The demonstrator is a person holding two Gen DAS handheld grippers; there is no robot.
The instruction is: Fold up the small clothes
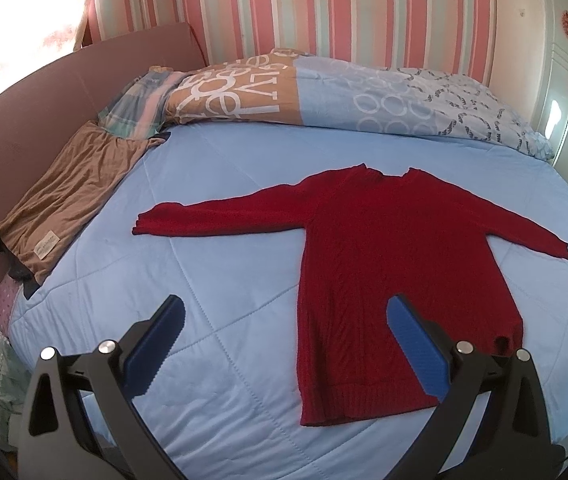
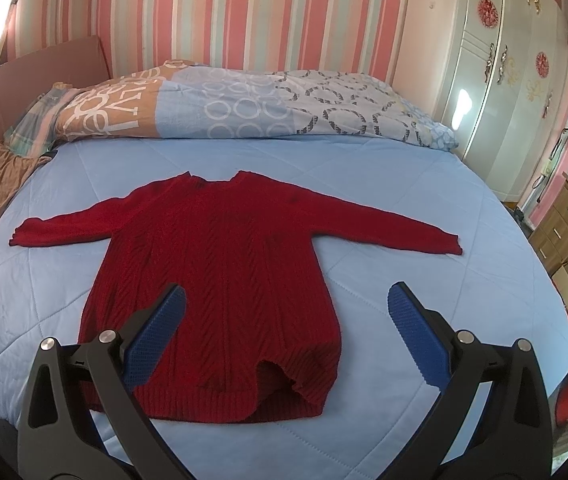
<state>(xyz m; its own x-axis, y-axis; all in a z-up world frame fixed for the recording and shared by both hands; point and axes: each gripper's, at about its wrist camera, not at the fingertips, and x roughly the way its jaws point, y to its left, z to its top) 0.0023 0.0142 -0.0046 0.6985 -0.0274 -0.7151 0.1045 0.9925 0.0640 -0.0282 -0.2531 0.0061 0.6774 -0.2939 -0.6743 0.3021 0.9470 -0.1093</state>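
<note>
You've got a red sweater in chunky cable knit, matt and rough, ribbed at the hem. It sits on a bed under a smooth, light blue quilted cover with stitched seams. Your left claw and right claw are matt black plastic with shiny metal pins and blue ridged rubbery pads. The tan cloth looks soft and creased. The wardrobe is glossy.

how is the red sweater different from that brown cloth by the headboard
The red sweater is a thick cable knit; the brown cloth is thin and smooth. The sweater lies mid-bed with sleeves spread; the cloth lies bunched at the bed's edge. Both rest on the blue quilt, untouched.
</note>
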